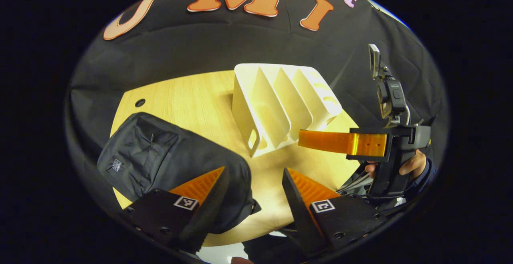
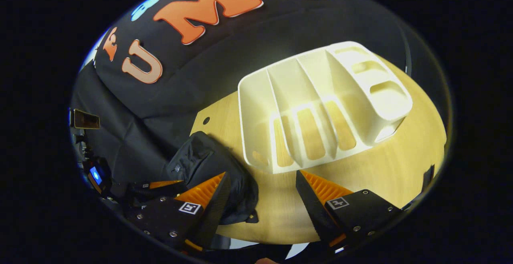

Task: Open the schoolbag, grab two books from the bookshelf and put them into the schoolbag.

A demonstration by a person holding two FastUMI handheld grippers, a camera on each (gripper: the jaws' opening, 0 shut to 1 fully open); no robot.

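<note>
A black schoolbag [image 1: 160, 160] lies on the left part of the wooden table [image 1: 192, 95]; I cannot tell whether its zip is open. A white slotted bookshelf [image 1: 280, 103] stands behind it to the right, and its slots look empty. My left gripper [image 1: 254, 184] is open above the bag's right end, with one finger over the fabric. In the right gripper view, the bookshelf [image 2: 320, 103] lies just ahead of my open right gripper [image 2: 262, 184], with the schoolbag [image 2: 212, 168] to its left. Seen from the left gripper view, the right gripper [image 1: 304, 139] points at the shelf's front.
A hand [image 1: 413, 164] holds the right gripper's handle at the table's right edge. A small round hole [image 1: 140, 103] sits near the table's far left corner. The left gripper [image 2: 168, 184] shows low on the left, beside the bag. Bare table [image 2: 400, 168] lies right of the shelf.
</note>
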